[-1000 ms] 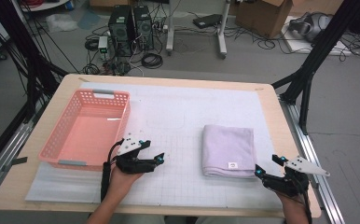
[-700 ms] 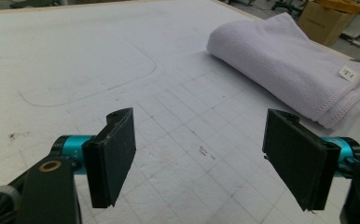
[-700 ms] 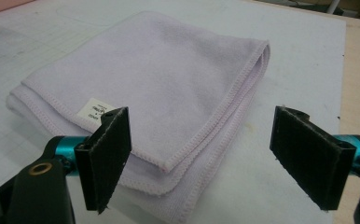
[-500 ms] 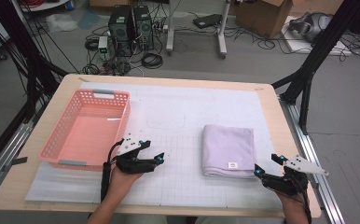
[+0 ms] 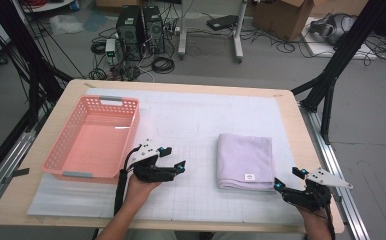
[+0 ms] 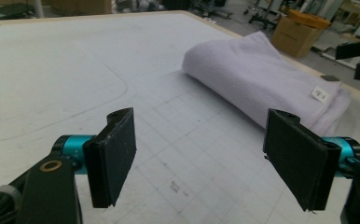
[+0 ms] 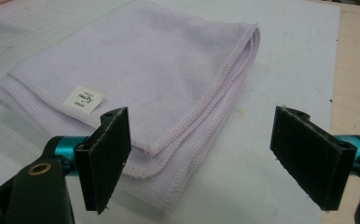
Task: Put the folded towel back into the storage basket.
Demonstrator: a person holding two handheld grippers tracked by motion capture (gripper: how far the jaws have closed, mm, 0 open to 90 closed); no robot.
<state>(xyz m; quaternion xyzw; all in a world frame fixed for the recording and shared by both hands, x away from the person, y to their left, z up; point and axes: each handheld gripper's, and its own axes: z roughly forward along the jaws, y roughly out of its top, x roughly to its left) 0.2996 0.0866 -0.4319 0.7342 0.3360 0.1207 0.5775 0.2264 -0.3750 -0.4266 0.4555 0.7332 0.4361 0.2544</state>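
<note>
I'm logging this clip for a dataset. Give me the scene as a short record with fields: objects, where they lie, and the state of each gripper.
surface: table with a white gridded mat
towel: folded lilac towel, flat on the mat at the right, white label near its front edge
basket: pink basket, at the left of the mat, nothing inside
left gripper: left gripper, open, holding nothing, beside the basket's front right corner
right gripper: right gripper, open, holding nothing, just off the towel's front right corner
contact: neither gripper's fingers touch the towel
</note>
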